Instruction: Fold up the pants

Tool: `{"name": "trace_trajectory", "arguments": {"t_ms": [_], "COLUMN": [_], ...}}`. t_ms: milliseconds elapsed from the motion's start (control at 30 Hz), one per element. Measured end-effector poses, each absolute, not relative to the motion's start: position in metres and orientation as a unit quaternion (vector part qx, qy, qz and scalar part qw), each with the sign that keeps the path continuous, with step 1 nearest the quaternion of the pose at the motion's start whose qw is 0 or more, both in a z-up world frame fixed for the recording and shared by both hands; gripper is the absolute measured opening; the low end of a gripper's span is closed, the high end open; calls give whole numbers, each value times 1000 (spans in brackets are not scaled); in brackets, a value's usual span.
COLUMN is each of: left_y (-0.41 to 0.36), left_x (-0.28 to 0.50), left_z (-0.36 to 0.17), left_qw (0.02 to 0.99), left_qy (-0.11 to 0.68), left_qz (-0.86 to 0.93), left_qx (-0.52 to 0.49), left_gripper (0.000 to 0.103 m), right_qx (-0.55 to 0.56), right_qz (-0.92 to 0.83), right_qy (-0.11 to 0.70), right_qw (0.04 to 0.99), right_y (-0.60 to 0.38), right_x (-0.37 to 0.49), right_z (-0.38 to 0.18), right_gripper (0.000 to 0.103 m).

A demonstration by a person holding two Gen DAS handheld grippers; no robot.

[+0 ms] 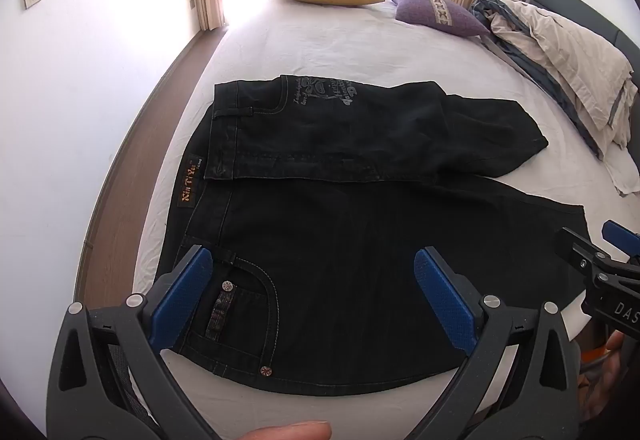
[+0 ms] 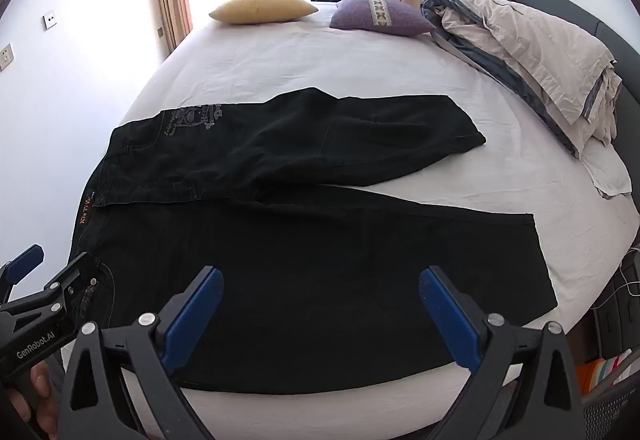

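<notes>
Left wrist: black denim pants (image 1: 340,260) flat, stitched pocket.

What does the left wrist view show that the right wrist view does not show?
Only the left wrist view: the near front pocket of the black pants with its rivets and stitching seen plainly, and the orange brand label large enough to see well.

Only the right wrist view: the whole hem of the near leg, and striped things beside the bed.

Both: the black pants on the white bed, far leg lying crooked, yellow pillow, purple pillow, bundled bedding, and both grippers open, holding nothing.
</notes>
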State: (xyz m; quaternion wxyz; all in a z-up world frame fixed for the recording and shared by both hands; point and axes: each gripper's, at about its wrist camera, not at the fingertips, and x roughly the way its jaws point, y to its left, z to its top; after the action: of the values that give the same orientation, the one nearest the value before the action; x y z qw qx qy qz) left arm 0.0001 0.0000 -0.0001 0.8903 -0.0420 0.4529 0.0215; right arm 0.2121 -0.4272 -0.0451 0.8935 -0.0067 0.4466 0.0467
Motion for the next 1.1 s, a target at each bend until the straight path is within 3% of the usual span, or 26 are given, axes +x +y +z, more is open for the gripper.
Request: {"name": "trace_trajectory", "arguments": {"t_ms": [1100], "left_y": [0], "left_x": [0], "left_z": [0], "left_qw": [888], "left_qy": [457], "left_qz": [22], "left_qx": [-43], "left_gripper": [103], "right_qx": [-6], "right_qz": [49], "right_qy": [451], "right_qw": [891], "right_y": [-425], "right_x": [212], "right_z": [-51], "right_gripper": [101]}}
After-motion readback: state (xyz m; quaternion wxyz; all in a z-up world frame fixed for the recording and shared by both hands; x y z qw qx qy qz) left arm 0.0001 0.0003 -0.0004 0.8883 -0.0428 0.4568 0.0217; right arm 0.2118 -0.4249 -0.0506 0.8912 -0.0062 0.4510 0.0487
